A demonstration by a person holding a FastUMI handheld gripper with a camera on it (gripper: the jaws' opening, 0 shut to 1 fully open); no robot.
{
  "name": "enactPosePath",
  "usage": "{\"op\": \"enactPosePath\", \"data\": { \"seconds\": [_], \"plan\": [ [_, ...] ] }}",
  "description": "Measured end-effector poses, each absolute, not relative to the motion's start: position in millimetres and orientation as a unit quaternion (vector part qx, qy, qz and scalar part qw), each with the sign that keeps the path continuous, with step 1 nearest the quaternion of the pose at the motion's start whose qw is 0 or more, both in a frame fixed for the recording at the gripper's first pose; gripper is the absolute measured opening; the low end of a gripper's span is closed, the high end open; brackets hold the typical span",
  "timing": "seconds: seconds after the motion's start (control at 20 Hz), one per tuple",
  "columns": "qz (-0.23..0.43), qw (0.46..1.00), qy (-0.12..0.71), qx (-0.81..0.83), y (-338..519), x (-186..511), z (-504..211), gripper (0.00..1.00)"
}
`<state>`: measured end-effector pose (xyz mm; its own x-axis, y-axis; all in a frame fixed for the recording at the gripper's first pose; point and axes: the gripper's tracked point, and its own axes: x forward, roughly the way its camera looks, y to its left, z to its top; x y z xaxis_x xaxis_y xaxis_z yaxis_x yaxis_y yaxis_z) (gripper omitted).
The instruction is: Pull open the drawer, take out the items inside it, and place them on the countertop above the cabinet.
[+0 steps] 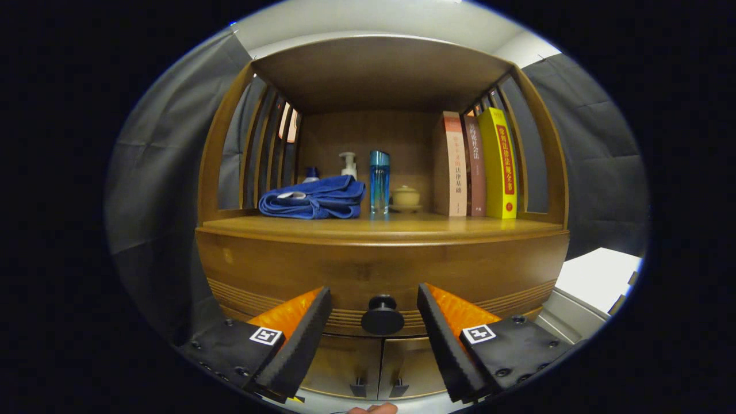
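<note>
The brown wooden cabinet has a smooth, slightly glossy varnish, and its countertop reflects the things standing on it. The round black drawer knob, which sits between the gripper's spread fingers without touching either, looks matt. The folded blue towel is soft cloth, and the tall blue bottle is glossy and translucent.

Grey cloth walls flank a wooden shelf unit under a pale ceiling.

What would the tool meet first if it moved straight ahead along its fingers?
Probably the round black drawer knob, which sits between the open tool's fingers, on the closed wooden drawer front; depth is unclear.
</note>
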<state>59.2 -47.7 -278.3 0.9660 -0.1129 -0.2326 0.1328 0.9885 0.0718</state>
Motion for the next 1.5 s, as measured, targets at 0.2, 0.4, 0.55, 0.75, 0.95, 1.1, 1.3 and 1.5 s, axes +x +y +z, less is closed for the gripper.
{"op": "enactPosePath", "data": {
  "seconds": [0.2,0.4,0.55,0.75,0.95,1.1,1.3,1.5],
  "plan": [
    [-0.067,0.988,0.128,0.056,-54,73,-295,0.98],
    [-0.085,0.987,0.129,0.048,-66,74,-304,0.86],
    [-0.084,0.986,0.133,0.062,-66,74,-310,0.71],
    [-0.082,0.987,0.135,0.034,-60,79,-309,0.52],
    [-0.082,0.985,0.144,0.040,-60,79,-311,0.50],
    [-0.079,0.984,0.155,0.037,-59,74,-311,0.48],
    [-0.085,0.982,0.165,0.046,-57,59,-308,0.45],
    [-0.092,0.977,0.187,0.037,-53,34,-301,0.46]
  ]
}}
